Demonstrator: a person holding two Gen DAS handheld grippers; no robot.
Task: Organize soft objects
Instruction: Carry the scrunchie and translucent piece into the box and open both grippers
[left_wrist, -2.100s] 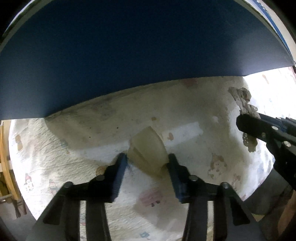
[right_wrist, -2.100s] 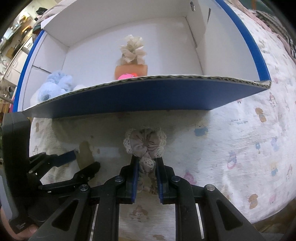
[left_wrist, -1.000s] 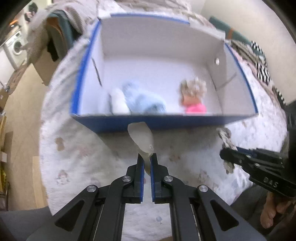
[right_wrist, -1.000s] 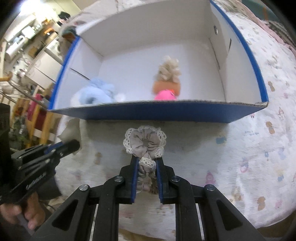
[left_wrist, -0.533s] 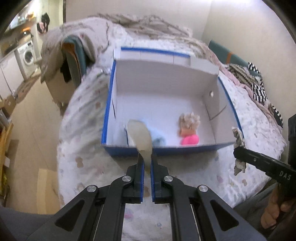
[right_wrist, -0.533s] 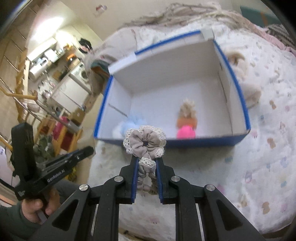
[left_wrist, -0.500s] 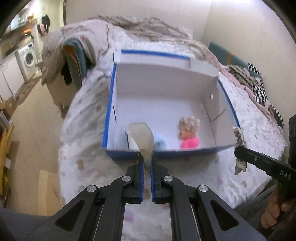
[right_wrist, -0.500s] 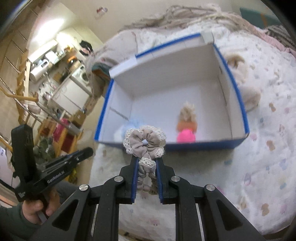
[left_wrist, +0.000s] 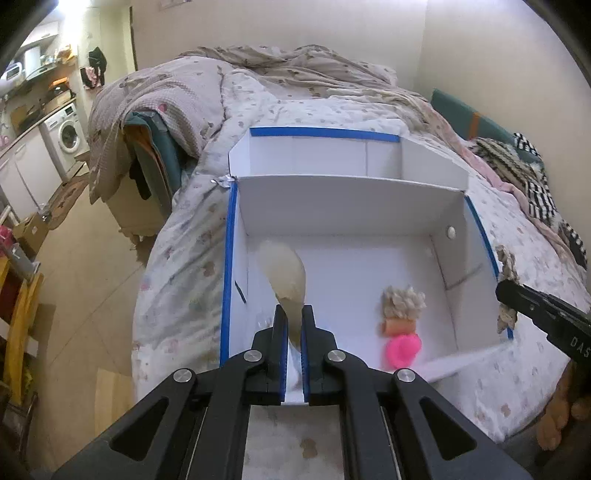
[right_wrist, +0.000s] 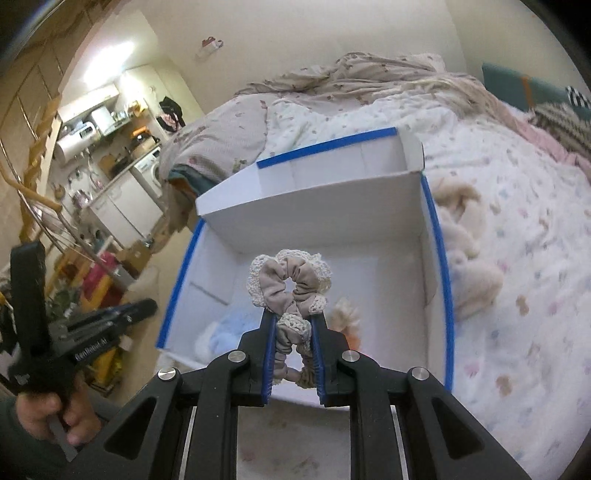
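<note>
Two grippers, each loaded, both up over the box. Left gripper (left_wrist: 293, 326): jaws pressed nearly together on the thin tail of a pale puff (left_wrist: 283, 275); most of the puff stands free beyond the fingertips, over the left part of the box (left_wrist: 228, 258). Right gripper (right_wrist: 293, 332): jaws pinching a beige scrunchie (right_wrist: 290, 286) at its lace-edged lower fold, the ring sticking up past the tips, over the box's near half. Inside, on the white floor: a blue fluffy thing (right_wrist: 225, 332) near the left corner, a tan-and-pink toy (left_wrist: 400, 325) to the right. The box sits on a printed quilt (left_wrist: 177, 266); a cream plush (right_wrist: 467, 251) lies outside, against the right wall. Risks, as judged: the puff is held by a sliver, so a quick swing could slip it out short of the box or onto the quilt. The scrunchie's elastic and lace may snag on the ribbed pads and cling when the jaws part, then come away with the gripper. The near wall looks tipped outward and soft on the bedding; a knock from either gripper could flatten it or shift the box. The grippers work close together over one opening, so they may collide. A drop from this height could send the light pieces bouncing onto the toy or over the rim.
</note>
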